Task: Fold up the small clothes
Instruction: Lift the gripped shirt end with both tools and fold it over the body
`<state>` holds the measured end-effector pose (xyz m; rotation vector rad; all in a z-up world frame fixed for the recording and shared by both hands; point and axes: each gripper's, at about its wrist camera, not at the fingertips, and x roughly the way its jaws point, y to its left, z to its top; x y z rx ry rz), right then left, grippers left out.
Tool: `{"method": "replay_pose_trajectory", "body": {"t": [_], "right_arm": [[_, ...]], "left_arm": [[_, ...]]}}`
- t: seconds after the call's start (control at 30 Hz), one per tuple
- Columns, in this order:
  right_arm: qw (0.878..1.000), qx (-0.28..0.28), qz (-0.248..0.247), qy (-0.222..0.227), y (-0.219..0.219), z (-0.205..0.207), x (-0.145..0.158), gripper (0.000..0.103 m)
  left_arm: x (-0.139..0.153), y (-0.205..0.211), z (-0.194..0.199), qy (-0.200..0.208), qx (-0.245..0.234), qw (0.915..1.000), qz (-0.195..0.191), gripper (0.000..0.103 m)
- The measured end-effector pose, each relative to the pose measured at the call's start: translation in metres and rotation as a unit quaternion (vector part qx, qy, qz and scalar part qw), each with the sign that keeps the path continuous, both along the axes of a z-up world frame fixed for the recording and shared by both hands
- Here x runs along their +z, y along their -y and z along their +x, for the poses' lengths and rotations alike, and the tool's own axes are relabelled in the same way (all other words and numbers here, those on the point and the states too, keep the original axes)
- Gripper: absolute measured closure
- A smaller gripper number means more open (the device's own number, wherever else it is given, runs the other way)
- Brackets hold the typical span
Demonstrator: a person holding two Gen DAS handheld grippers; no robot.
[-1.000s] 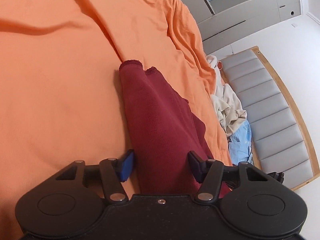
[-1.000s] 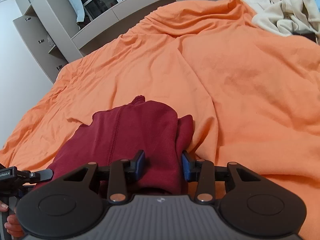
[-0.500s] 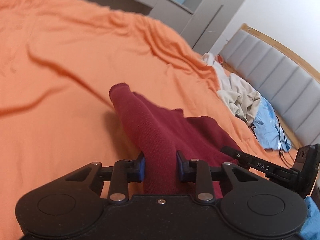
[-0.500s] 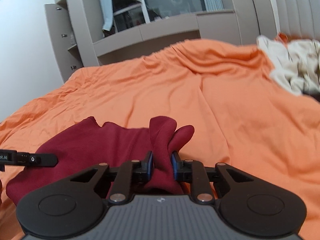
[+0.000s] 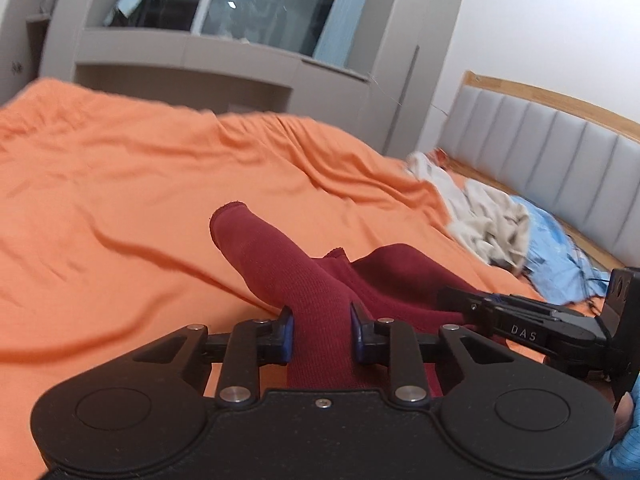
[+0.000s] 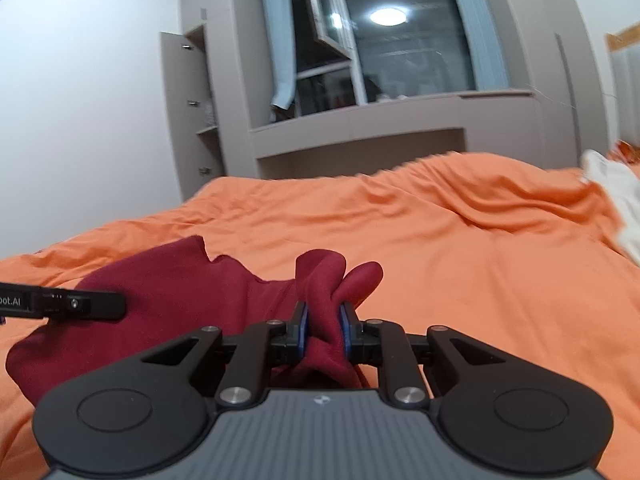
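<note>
Above the orange bedsheet (image 5: 120,184), both the left gripper (image 5: 322,334) and right gripper (image 6: 323,330) have just closed, each pinching the maroon garment (image 5: 304,280).

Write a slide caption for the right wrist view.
Right gripper pinching a bunched fold of dark red garment above the orange bedsheet.

Both wrist cams sit low behind own fingers, close over orange bed (image 5: 120,184), facing 12 o'clock toward window (image 6: 400,40); shared: dark red garment (image 5: 304,280).
</note>
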<state>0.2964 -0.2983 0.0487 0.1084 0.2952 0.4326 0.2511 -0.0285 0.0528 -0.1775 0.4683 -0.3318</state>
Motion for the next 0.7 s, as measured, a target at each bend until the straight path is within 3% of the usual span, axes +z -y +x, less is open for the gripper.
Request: {"method": "replay_pose_trajectory", "body": {"t": [0.23, 0.47, 0.6, 0.7], "right_arm": [[0.999, 0.031, -0.002, -0.028, -0.038, 0.022, -0.019, 0.084], [0.995, 0.011, -0.017, -0.099, -0.035, 0.039, -0.053, 0.084], [0.993, 0.001, -0.017, -0.115, -0.031, 0.041, -0.059, 0.081], [0.992, -0.007, -0.028, -0.124, -0.033, 0.041, -0.063, 0.077]], "left_arm": [[0.014, -0.044, -0.006, 0.018, 0.063, 0.9975, 0.027, 0.074], [-0.017, -0.064, 0.005, -0.048, 0.081, 0.9947, 0.041, 0.074], [-0.037, -0.066, 0.007, -0.07, 0.087, 0.9904, 0.082, 0.071], [-0.043, -0.069, 0.005, -0.079, 0.086, 0.9893, 0.088, 0.069]]}}
